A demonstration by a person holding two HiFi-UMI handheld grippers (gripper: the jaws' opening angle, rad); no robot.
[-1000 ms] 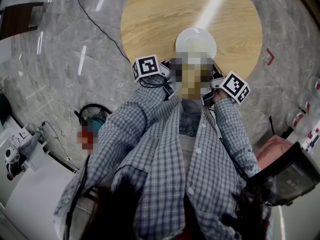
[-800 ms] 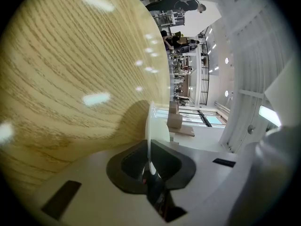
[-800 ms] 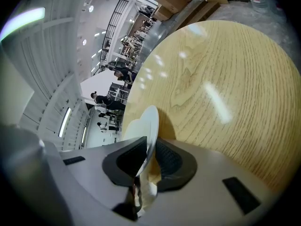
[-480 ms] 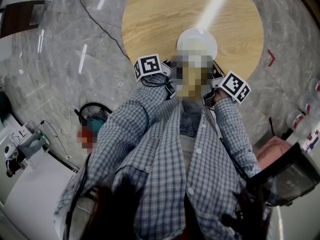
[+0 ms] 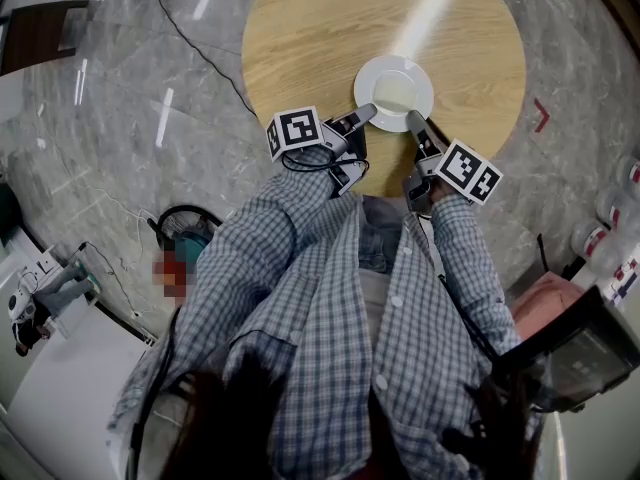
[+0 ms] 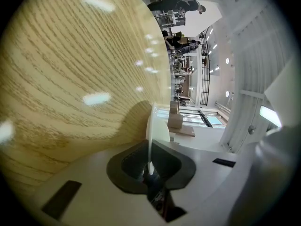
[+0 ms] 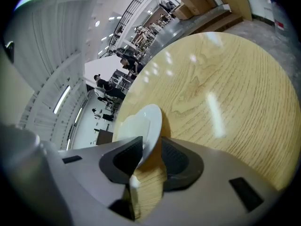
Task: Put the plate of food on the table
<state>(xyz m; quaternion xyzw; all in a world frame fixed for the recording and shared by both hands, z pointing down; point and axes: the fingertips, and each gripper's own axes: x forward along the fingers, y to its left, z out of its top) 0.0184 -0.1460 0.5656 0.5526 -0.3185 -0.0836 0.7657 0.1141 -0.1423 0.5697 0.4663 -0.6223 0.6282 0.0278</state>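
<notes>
While the white plate (image 5: 420, 73) with its pale food (image 5: 394, 94) lies on the near half of the round wooden table (image 5: 310, 28), close to the edge by the person, both tools sit at its near rim. Left gripper (image 5: 368, 114): reaches the rim from the lower left. In the left gripper view the plate (image 6: 151, 124) stands edge-on between the dark pads (image 6: 123, 166), and the jaws are clamped on that thin rim. Right gripper (image 5: 411, 118): meets the rim from the lower right. In the right gripper view the rim (image 7: 151, 121) runs slantwise between the pads (image 7: 178, 161). Those jaws stand apart, wider than the rim is thick, with table wood (image 7: 216, 79) showing in the gap. Checked shirt sleeves (image 5: 455, 258) lead to both tools.
</notes>
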